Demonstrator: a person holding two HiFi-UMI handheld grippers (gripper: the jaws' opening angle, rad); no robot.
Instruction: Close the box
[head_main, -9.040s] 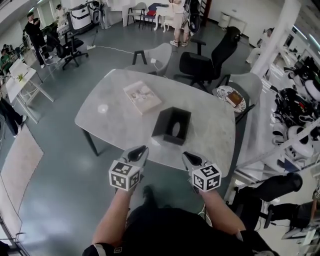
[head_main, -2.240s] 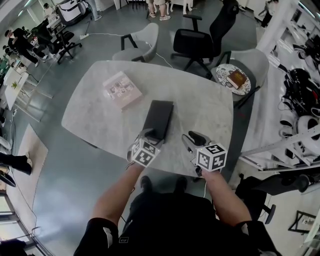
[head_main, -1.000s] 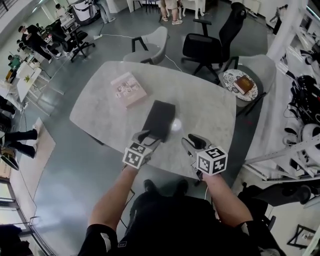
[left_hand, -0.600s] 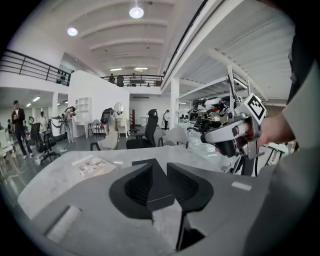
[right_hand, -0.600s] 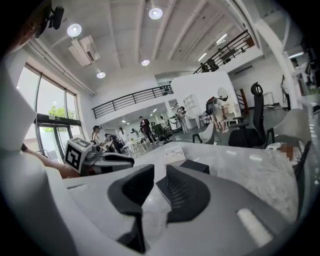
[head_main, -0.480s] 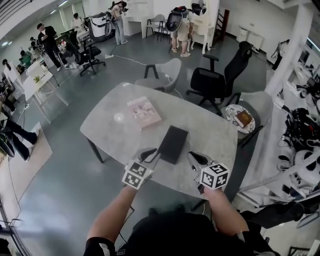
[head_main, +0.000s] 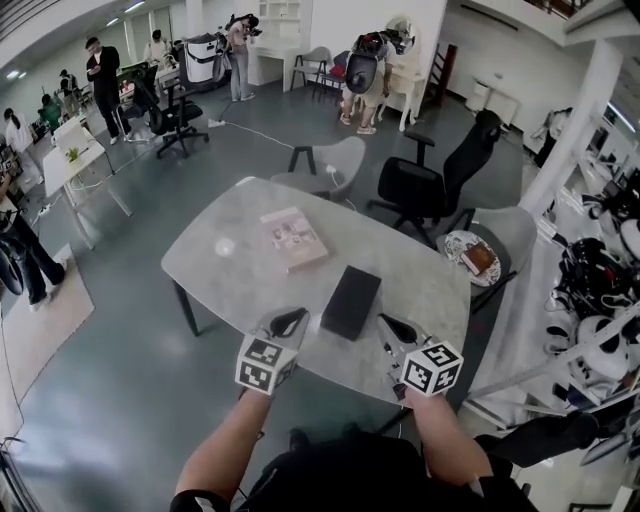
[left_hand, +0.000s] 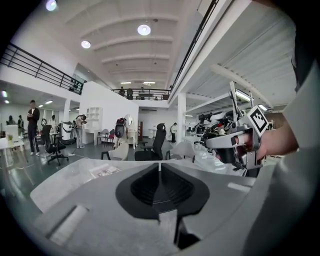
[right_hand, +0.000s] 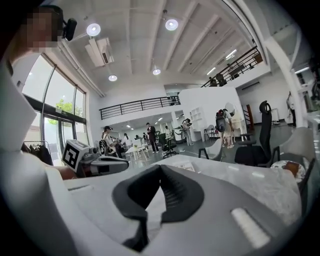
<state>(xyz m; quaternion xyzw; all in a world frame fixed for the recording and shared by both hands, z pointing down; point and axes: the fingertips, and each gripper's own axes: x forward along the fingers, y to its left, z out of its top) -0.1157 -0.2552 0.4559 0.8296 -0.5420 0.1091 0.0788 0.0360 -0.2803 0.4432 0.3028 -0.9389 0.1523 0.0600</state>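
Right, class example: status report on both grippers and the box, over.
Left gripper shut, empty. Right gripper shut, empty. Black box lying closed on table. Nothing blocking it.

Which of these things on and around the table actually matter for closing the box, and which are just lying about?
Part of the job:
black box, top closed
left tongs, shut and empty
right tongs, shut and empty

Just lying about:
pink book
small white disc on the table
patterned plate on a grey chair
black office chair
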